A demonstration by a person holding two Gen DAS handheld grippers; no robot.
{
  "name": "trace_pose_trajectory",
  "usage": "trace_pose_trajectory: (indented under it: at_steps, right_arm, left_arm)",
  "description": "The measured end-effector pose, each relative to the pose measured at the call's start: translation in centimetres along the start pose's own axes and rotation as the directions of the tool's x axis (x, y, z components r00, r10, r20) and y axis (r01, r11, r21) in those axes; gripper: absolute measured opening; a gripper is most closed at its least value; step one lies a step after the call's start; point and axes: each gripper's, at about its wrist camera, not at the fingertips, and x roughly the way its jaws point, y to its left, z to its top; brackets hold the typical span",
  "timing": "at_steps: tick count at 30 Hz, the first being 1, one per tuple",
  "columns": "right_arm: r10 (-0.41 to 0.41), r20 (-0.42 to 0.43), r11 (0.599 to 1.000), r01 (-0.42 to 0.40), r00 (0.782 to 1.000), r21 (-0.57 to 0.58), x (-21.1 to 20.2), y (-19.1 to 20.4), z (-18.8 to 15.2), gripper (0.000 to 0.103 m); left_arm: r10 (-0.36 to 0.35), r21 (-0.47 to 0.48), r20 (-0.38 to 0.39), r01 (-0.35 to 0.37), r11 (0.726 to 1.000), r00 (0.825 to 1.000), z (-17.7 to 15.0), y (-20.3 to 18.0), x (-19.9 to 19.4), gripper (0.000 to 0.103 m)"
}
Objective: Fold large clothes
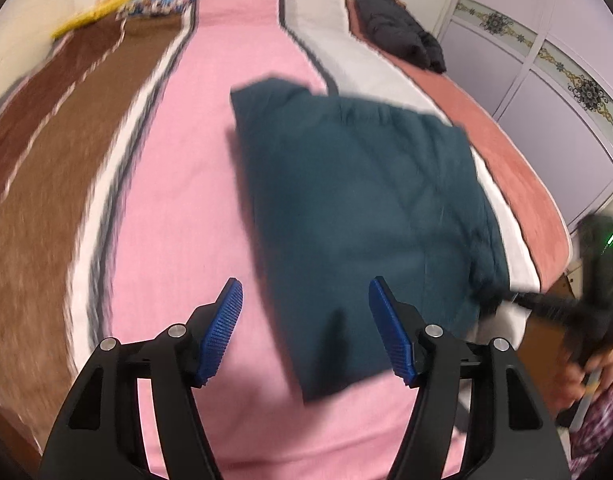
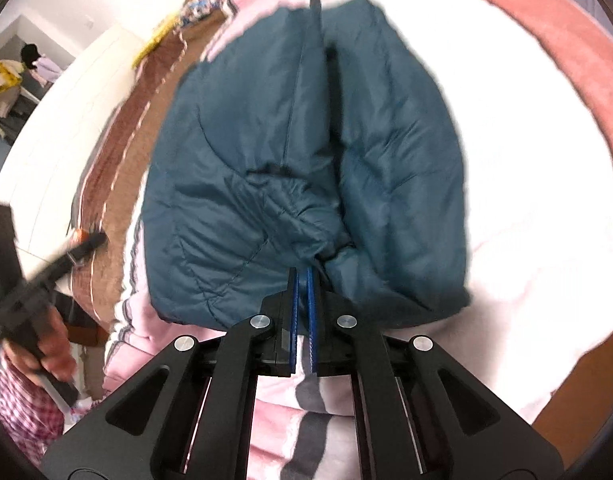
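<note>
Now the teal padded jacket (image 1: 358, 208) lies folded on the striped blanket (image 1: 194, 184), a black garment (image 1: 398, 32) well beyond it near the wardrobe (image 1: 554, 92). Left gripper (image 1: 302, 328) hangs with jaws apart and empty; right gripper (image 2: 304, 280) is almost closed at the jacket's near edge, though whether it pinches fabric I cannot tell.

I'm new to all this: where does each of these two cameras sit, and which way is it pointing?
Left wrist view: sits on the left gripper, looking down along its open blue fingers at the folded teal jacket on the striped blanket; the right gripper and hand show at right.
Right wrist view: sits on the right gripper, nearly closed at the jacket's near edge; the left gripper and hand show at left.
Shared: jacket, blanket, both grippers.
</note>
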Motion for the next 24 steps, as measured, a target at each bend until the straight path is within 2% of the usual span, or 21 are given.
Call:
trace_pose_trajectory:
  at_steps: [3,6,9,14,17,24]
  right_arm:
    - [-0.040,0.080,0.999,0.038,0.996,0.022,-2.5,-1.0,-0.1,0.009]
    - [-0.052,0.098,0.998,0.047,0.994,0.051,-3.2,-1.9,-0.1,0.009]
    - [-0.063,0.076,0.997,0.059,0.995,0.056,-2.3,-2.3,0.0,0.009]
    - [-0.173,-0.002,0.984,0.173,0.985,0.047,1.0,-3.5,0.2,0.007]
    - [-0.171,-0.035,0.981,0.174,0.985,0.082,2.4,-4.7,0.3,0.004]
    - [-0.202,-0.054,0.977,0.205,0.978,0.059,3.8,-5.0,0.8,0.003]
  left_arm:
    - [-0.026,-0.031,-0.038,0.025,0.999,0.999,-1.9,0.4,0.7,0.064]
    - [-0.059,-0.071,-0.073,0.054,0.996,0.996,-2.6,0.7,1.9,0.064]
    - [-0.075,-0.118,-0.110,0.062,0.991,0.991,-2.9,1.2,3.5,0.064]
    - [-0.044,-0.121,-0.150,0.026,0.992,0.988,-3.4,1.3,5.7,0.067]
    - [-0.038,-0.116,-0.159,0.019,0.993,0.987,-3.3,1.3,6.2,0.067]
    - [-0.040,-0.123,-0.168,0.019,0.992,0.985,-3.5,1.9,7.2,0.073]
